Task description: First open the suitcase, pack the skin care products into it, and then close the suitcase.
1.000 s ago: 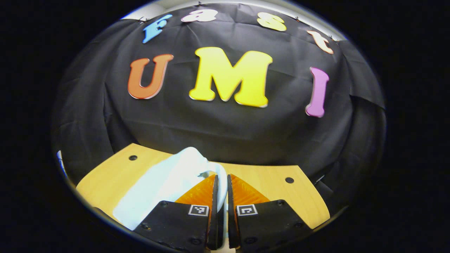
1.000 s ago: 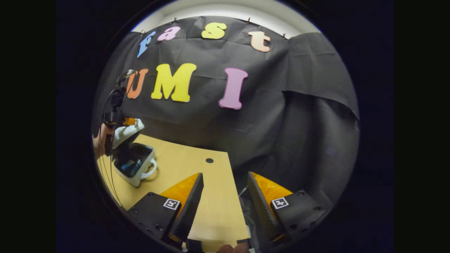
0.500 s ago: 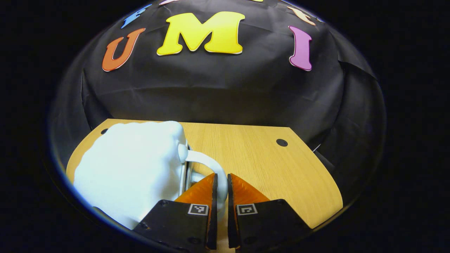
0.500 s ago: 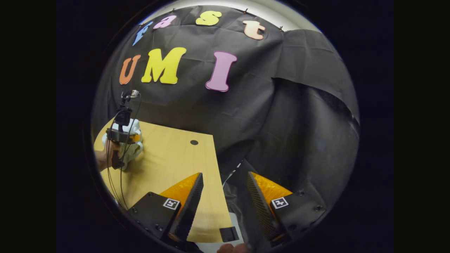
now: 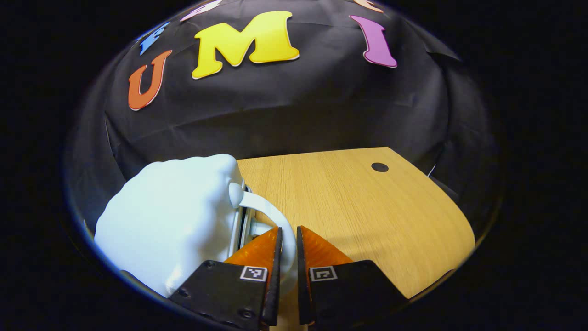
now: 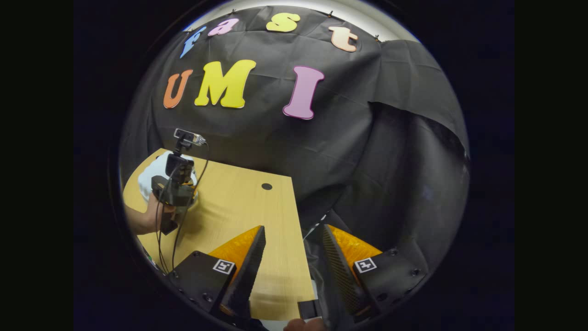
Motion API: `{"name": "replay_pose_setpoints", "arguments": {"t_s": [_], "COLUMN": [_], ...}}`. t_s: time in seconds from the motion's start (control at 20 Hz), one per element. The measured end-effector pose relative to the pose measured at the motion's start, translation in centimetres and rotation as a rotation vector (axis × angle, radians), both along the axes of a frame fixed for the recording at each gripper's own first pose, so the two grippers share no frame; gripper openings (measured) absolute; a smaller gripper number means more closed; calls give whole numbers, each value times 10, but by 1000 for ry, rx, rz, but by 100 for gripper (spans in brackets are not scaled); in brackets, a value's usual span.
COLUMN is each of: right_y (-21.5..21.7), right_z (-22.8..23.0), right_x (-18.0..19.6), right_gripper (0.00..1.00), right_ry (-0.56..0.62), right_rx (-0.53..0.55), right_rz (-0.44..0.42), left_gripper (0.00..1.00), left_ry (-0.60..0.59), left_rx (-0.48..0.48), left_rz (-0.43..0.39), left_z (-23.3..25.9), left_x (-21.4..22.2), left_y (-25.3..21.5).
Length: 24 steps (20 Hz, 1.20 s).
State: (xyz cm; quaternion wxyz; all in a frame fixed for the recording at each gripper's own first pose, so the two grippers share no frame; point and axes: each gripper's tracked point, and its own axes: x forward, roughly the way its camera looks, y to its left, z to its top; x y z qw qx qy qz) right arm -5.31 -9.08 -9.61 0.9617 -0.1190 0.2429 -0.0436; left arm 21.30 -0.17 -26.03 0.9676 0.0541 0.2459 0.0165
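The suitcase (image 5: 170, 220), just left of the left gripper (image 5: 287, 239), looks like smooth moulded plastic with a soft, slightly satin sheen; its curved handle (image 5: 271, 216), which passes between that gripper's fingers, has the same smooth plastic look. Along the seam beside the handle runs a thin trim that reads as bright metal, though it is too small to be sure. The table (image 5: 358, 207), ahead and to the right of the left gripper, is light wood-grain board with a matt finish, fine straight grain lines showing. Behind it hangs matt black cloth (image 5: 294, 110), creased and wrinkled. In the right gripper view the right gripper (image 6: 290, 250) shows finely ribbed inner finger faces over the same matt table
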Motion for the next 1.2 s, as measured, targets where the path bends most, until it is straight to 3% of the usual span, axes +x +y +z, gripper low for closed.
{"name": "replay_pose_setpoints", "arguments": {"t_s": [0.05, 0.1, 0.15, 0.2, 0.3, 0.55, 0.7, 0.9, 1.2], "right_y": [1, 3, 5, 9, 20, 75, 107, 141, 164], "right_z": [0, -1, -2, -1, 5, 68, 113, 149, 149], "right_x": [1, 3, 6, 10, 21, 76, 99, 104, 99], "right_gripper": [76, 76, 75, 75, 76, 76, 75, 76, 76], "right_ry": [-3, -7, -11, -20, -50, -254, -383, -513, -504], "right_rx": [3, 8, 15, 28, 57, 171, 233, 280, 281], "right_rz": [6, 12, 18, 26, 55, 149, 184, 211, 256], "left_gripper": [27, 46, 48, 76, 100, 99, 99, 99, 99], "left_ry": [-3, -7, -16, -27, -72, -353, -471, -546, -568], "left_rx": [2, -12, -41, -81, -154, -160, -103, -77, -69], "left_rz": [-13, -30, -47, -58, -74, -55, -10, 51, 97], "left_z": [2, 3, 8, 15, 45, 207, 277, 323, 328], "left_x": [-2, -3, -7, -13, -27, -61, -82, -109, -117], "left_y": [-6, -12, -21, -30, -43, -21, 8, 41, 56]}}
